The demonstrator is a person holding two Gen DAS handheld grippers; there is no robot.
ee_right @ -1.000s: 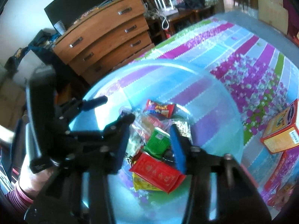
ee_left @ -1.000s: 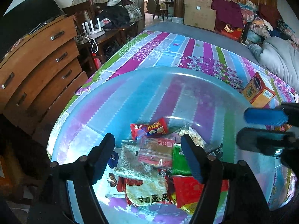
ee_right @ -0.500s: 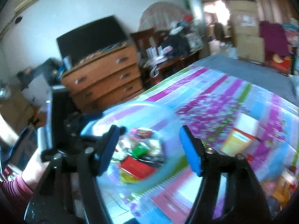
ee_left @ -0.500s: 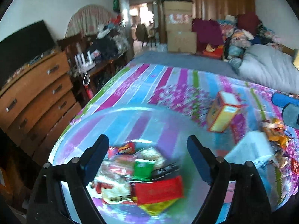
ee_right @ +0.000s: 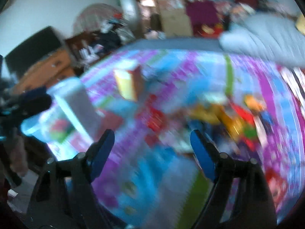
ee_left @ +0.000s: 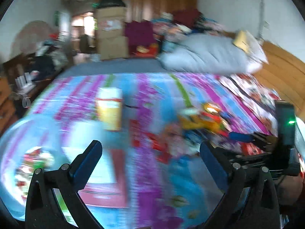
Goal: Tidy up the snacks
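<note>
Both jaws stand wide apart with nothing between them — my left gripper [ee_left: 150, 160] and right gripper [ee_right: 152, 147] hang over the striped sheet [ee_left: 152, 187]. Everything is smeared by blur. At the near left sits the clear tub [ee_left: 11, 152], its snack packets [ee_left: 32, 162] piled inside; which way they point I cannot tell. A yellow box [ee_left: 109, 108] stands upright, long axis vertical, farther back on the sheet. To the right lies a loose heap of snacks [ee_left: 202, 120] — yellow, red, orange wrappers.
</note>
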